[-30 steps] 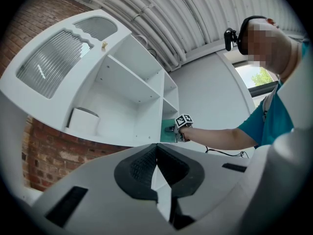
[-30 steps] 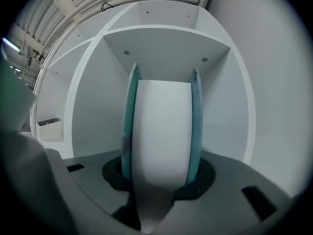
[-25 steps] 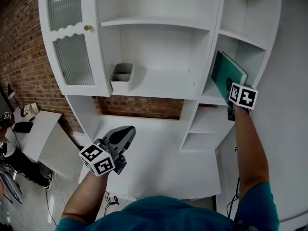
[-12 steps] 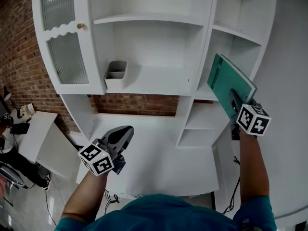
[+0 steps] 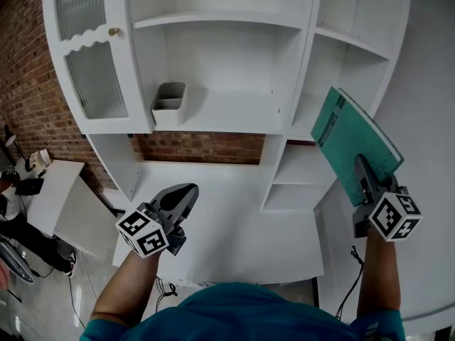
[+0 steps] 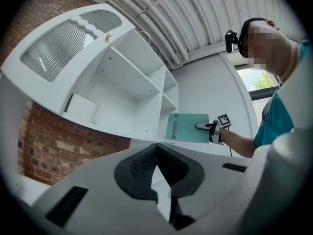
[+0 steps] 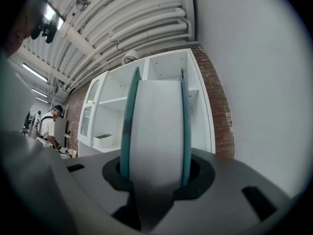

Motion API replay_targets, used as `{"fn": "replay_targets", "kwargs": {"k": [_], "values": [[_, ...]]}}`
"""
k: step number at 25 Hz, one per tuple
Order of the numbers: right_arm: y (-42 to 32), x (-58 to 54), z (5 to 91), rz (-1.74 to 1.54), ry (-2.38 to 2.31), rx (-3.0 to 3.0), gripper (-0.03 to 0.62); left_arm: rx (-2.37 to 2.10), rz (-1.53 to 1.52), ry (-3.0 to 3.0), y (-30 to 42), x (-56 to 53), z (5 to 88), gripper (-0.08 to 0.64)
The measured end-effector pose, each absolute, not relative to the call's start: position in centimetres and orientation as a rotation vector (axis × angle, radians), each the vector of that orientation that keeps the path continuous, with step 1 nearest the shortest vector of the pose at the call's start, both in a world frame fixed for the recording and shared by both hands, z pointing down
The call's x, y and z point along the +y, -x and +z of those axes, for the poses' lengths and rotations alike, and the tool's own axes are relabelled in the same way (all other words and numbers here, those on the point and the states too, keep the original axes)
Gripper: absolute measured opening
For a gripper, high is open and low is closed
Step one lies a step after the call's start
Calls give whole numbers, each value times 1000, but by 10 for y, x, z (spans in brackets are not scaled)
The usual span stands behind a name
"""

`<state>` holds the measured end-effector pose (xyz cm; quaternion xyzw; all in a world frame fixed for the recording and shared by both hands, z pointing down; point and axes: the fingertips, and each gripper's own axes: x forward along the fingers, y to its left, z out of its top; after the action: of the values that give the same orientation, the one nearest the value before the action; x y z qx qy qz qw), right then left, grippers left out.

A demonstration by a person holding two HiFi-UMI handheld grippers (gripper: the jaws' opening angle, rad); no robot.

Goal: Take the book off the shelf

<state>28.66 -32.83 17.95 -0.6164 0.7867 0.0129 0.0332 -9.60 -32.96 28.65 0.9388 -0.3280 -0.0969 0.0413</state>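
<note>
Right gripper (image 5: 362, 170): jaws clamped on lower edge of teal book (image 5: 352, 141). Book fully clear of white shelf unit (image 5: 227, 112), tilted in air beside its right-hand bays. Left gripper (image 5: 178, 199): jaws together, empty. Removal judged complete; only set-down possibly left.

The shelf unit (image 5: 234, 116) wore smooth white paint with a soft sheen, its door (image 5: 96, 84) paned in ribbed glass, against a rough red brick wall (image 5: 206, 148). The book (image 5: 352, 144) showed a matt teal cover and white paper pages. The left claw (image 6: 156, 146) was matt grey plastic with dark, ribbed pads (image 6: 139, 168).
</note>
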Motion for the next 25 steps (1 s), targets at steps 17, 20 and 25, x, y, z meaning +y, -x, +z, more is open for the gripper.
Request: {"fn": "replay_targets", "kwargs": {"k": [17,20,25], "values": [[-236,-271,228,65,1475,2657,173,-1027,-204,-2763,95,-330,359,15],[-222,-273,250,34,1417,2702,173,-1030,-189,-2742,96,-328,374,15],[-199,-284,301,-38,1342,2778,173,-1038,-157,-2709,95,-324,405,15]]}}
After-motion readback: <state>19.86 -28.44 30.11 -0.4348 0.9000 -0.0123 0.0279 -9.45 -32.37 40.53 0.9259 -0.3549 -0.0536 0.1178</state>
